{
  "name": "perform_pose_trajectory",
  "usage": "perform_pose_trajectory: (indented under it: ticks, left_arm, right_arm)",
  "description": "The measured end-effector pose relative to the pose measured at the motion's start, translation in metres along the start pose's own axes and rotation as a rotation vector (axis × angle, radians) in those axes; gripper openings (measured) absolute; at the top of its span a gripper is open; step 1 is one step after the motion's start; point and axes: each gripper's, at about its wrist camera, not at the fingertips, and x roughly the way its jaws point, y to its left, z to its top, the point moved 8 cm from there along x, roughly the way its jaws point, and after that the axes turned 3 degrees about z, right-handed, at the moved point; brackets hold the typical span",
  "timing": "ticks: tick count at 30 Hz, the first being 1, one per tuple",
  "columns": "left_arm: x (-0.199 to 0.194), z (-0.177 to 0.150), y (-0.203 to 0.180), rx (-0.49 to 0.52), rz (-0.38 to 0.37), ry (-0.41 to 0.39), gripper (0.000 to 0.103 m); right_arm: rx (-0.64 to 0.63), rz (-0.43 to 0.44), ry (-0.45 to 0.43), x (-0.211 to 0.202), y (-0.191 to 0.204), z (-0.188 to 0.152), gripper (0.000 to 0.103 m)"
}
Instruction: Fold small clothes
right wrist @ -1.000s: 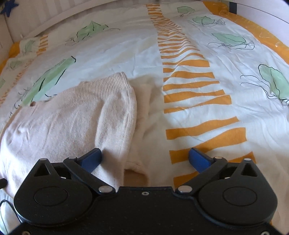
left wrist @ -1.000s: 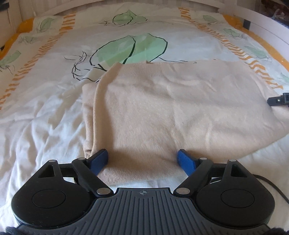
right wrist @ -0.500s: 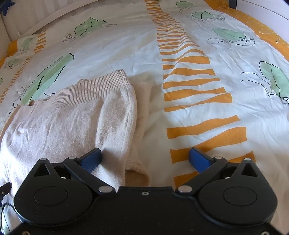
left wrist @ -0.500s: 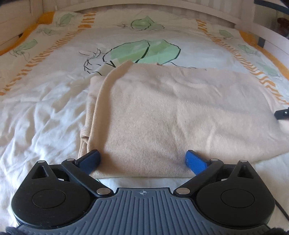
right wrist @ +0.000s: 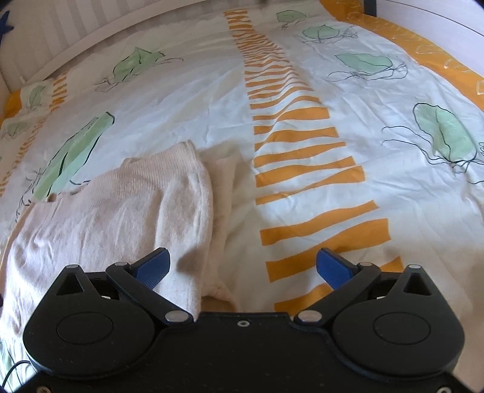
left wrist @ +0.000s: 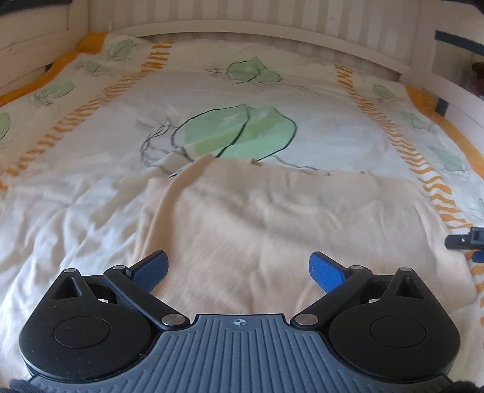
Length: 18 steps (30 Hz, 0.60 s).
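Note:
A beige knit garment point(left wrist: 272, 217) lies folded flat on the bed cover point(left wrist: 90, 169). My left gripper point(left wrist: 239, 269) hovers over its near edge with blue pads wide apart and nothing between them. In the right wrist view the same garment point(right wrist: 115, 217) shows its ribbed end and a lower layer sticking out beside it. My right gripper point(right wrist: 243, 266) stands open above that right edge, its left pad point(right wrist: 152, 267) over the cloth, gripping nothing. Part of the right gripper point(left wrist: 466, 240) shows at the right edge of the left wrist view.
The bed cover point(right wrist: 332, 151) is white with green leaf prints and orange stripes point(right wrist: 299, 169). A white bed frame point(left wrist: 242, 27) runs along the far side and a rail point(left wrist: 459, 99) along the right. Bare cover lies left and right of the garment.
My left gripper has opened wider and pulled up and back from the garment's near edge, so more of the bed shows. The right gripper has barely moved.

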Motion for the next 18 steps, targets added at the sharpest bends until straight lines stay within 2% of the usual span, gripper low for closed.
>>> perform_pose_trajectory:
  ticks: [5, 10, 13, 18]
  left_arm:
    - [0.022, 0.006, -0.019, 0.034, 0.013, 0.010, 0.101]
    - [0.049, -0.023, -0.027, 0.088, 0.035, 0.132, 0.102]
    - [0.047, -0.027, -0.025, 0.080, 0.032, 0.097, 0.103]
    - [0.049, -0.025, -0.024, 0.088, 0.033, 0.128, 0.103]
  right_arm:
    - [0.017, 0.003, 0.007, 0.001, -0.003, 0.000, 0.102]
    - [0.019, 0.011, 0.012, 0.002, -0.002, 0.000, 0.102]
    - [0.029, 0.014, 0.015, 0.003, -0.004, -0.001, 0.102]
    - [0.050, 0.017, 0.025, 0.006, -0.006, -0.002, 0.102]
